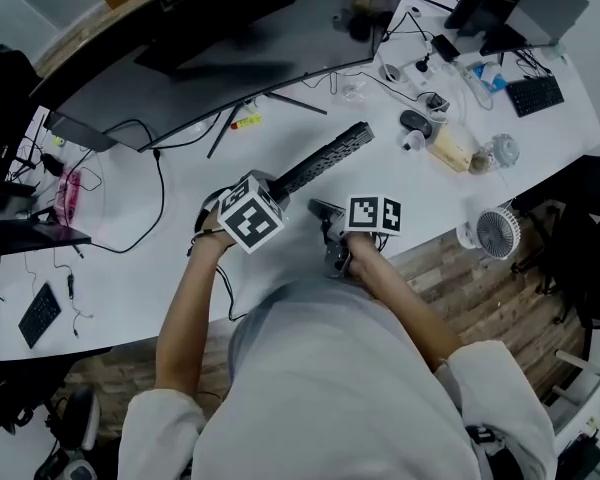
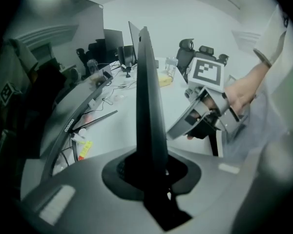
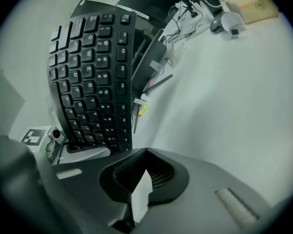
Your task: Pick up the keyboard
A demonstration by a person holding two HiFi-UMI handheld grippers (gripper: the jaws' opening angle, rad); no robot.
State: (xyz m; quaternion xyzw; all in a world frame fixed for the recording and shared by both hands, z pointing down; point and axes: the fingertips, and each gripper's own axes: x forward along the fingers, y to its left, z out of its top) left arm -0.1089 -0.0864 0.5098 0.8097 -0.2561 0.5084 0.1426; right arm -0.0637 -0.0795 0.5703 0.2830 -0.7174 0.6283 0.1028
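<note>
The black keyboard (image 1: 325, 158) is held up off the white desk (image 1: 310, 118), sloping toward the monitor. My left gripper (image 1: 280, 185) is shut on its near end. In the left gripper view the keyboard (image 2: 149, 106) stands edge-on between the jaws of that gripper (image 2: 154, 179). My right gripper (image 1: 327, 215) hovers just right of the held end, apart from the keyboard, and shows in the left gripper view (image 2: 195, 123) too. In the right gripper view the keys (image 3: 95, 77) face the camera, and my right gripper (image 3: 141, 189) looks shut with nothing in it.
A wide curved monitor (image 1: 180, 58) on a stand lies beyond the keyboard. To the right are a mouse (image 1: 415, 120), a wooden box (image 1: 452, 148) and a small white fan (image 1: 498, 231) at the desk edge. A second keyboard (image 1: 535, 93) and cables (image 1: 140, 208) lie further off.
</note>
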